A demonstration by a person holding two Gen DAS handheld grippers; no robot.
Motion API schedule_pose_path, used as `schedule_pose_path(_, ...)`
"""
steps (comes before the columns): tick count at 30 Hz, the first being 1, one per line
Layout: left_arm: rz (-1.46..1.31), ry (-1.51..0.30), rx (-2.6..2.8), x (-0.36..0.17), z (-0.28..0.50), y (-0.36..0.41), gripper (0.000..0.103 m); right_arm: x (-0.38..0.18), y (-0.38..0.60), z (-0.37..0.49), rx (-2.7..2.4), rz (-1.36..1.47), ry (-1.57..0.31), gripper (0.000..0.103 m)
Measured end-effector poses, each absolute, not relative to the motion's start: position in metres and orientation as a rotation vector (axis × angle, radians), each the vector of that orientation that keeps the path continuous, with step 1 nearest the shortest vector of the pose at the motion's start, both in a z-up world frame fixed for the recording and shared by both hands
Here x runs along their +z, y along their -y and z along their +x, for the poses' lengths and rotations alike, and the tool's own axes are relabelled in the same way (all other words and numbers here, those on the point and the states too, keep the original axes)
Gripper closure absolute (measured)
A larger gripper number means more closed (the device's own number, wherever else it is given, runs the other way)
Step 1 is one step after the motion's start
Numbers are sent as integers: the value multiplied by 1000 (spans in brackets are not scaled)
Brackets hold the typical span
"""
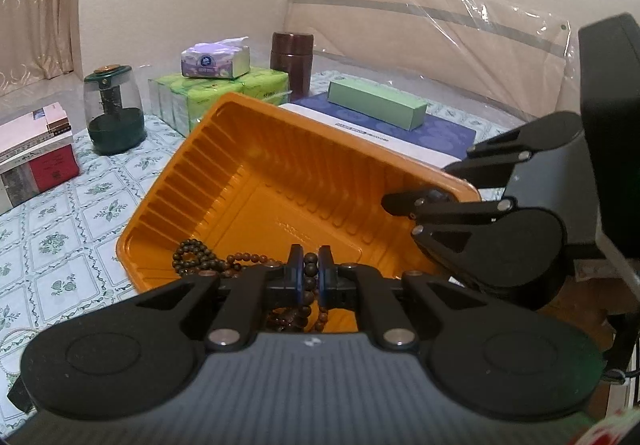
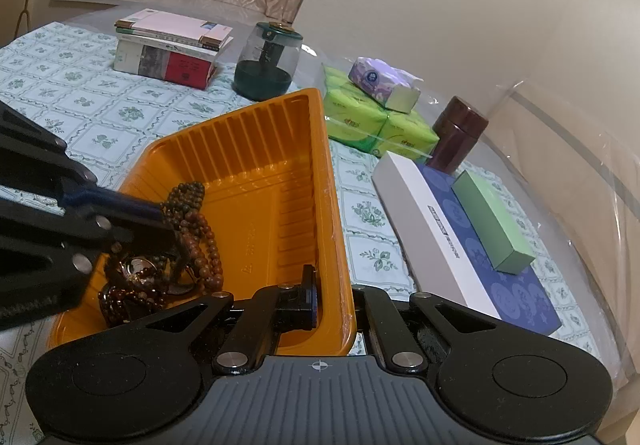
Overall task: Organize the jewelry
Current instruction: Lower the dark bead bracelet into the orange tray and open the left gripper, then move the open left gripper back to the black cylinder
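Left wrist view: the left gripper [image 1: 311, 265] pinches a strand of brown wooden prayer beads [image 1: 310, 269] between its blue-edged pads, held over the near end of the orange plastic tray [image 1: 256, 149]. More of the bead string [image 1: 192, 257] loops onto the tray floor to the left, while the rest hangs down behind the gripper body and is hidden. The right gripper [image 1: 404, 205] reaches in from the right, its jaws pressed together on the tray's right rim; its fingertips are partly cut off by its own linkage.

In the right wrist view, that right gripper [image 2: 336, 301] clamps the tray wall [image 2: 340, 245], one finger inside and the other hidden outside below the rim. A heap of dark bracelets [image 2: 136, 285] lies in the tray's near corner, partly covered by the left gripper [image 2: 166, 219], and a round metallic piece among them is too blurred to identify. The tray sits tilted on the floral tablecloth [image 2: 80, 93].
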State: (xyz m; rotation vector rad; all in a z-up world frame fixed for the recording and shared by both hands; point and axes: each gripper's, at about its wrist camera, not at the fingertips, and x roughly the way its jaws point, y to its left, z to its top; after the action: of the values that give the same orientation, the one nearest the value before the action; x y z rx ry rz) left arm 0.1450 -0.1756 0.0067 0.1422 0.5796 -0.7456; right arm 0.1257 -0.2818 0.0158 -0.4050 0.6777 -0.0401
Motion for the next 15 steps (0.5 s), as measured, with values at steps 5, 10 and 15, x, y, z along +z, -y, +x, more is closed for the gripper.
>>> schedule_pose_path(5, 147, -593, -745, -1, 146, 171, 76, 16, 281, 125, -41, -406, -678, 99)
schedule_pose_path(10, 143, -597, -696, -9, 143, 147, 74, 15, 282, 125, -41, -404, -678, 99)
schedule_pose_path(15, 127, -600, -593, -18, 138, 106, 67, 15, 282, 124, -42, -400, -679, 99)
